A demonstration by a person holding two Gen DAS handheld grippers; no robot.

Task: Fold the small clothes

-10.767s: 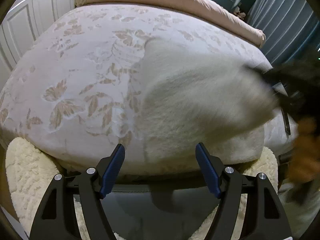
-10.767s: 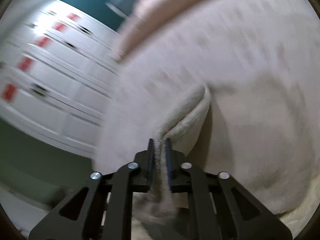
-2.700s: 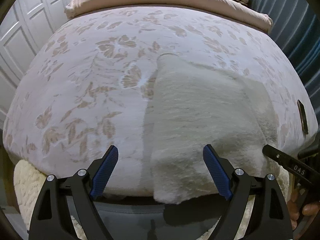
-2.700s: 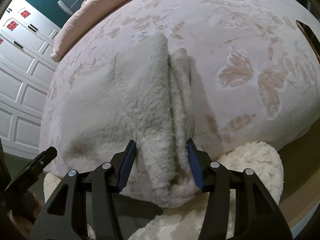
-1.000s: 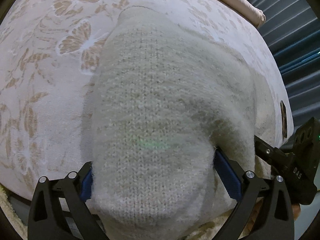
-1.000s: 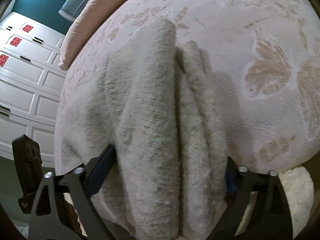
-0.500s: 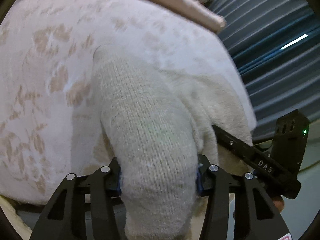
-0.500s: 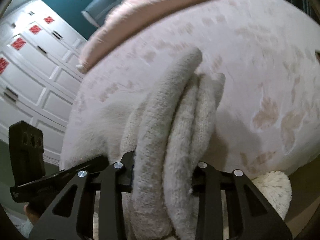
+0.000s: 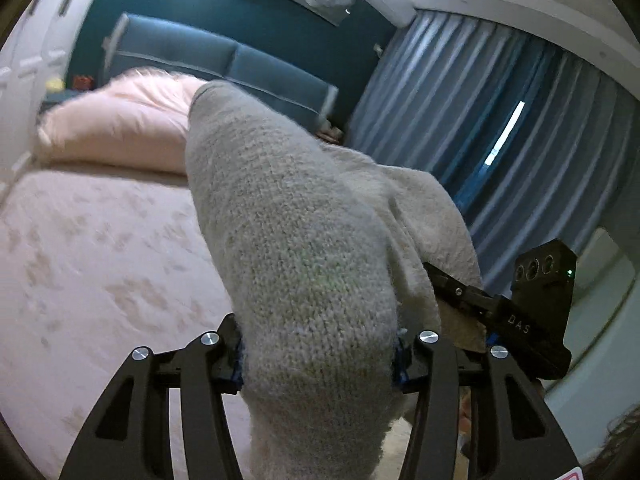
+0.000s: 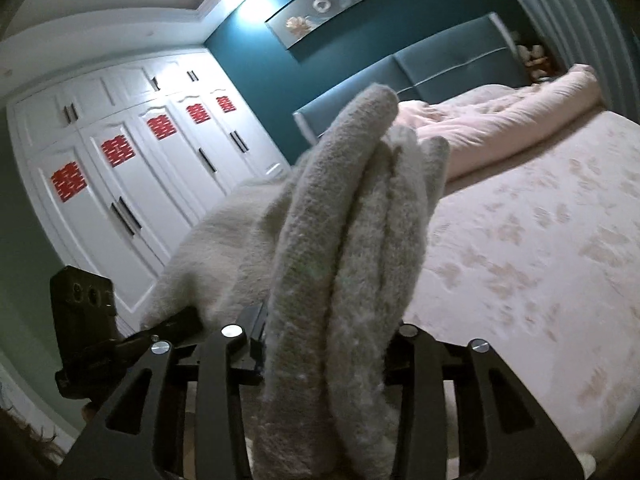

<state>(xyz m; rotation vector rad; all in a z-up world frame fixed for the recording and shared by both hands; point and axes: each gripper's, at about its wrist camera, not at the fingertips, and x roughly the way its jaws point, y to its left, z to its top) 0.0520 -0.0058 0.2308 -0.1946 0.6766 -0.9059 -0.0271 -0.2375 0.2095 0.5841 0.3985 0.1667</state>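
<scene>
Since the prior frame the knit sweater (image 9: 304, 248) has risen clear of the bed (image 9: 88, 248), bunched thick in both clamped tongs, left tongs (image 9: 318, 354) and right tongs (image 10: 326, 354), its free end toward 12 o'clock; soft, limp, best gripped through folded edges.

The cream knitted garment (image 9: 304, 248) is lifted clear of the bed (image 9: 100, 248), gathered into a thick roll that stands up between the pads of the left claw (image 9: 318, 354), which is clamped on it. Its fuzzy, fine-stitched surface fills the middle of the left view, and a looser flap drapes off to the right. In the right view the same garment (image 10: 344, 248) shows as several stacked folds on edge, pinched in the right claw (image 10: 324, 340), its top end pointing upward.
</scene>
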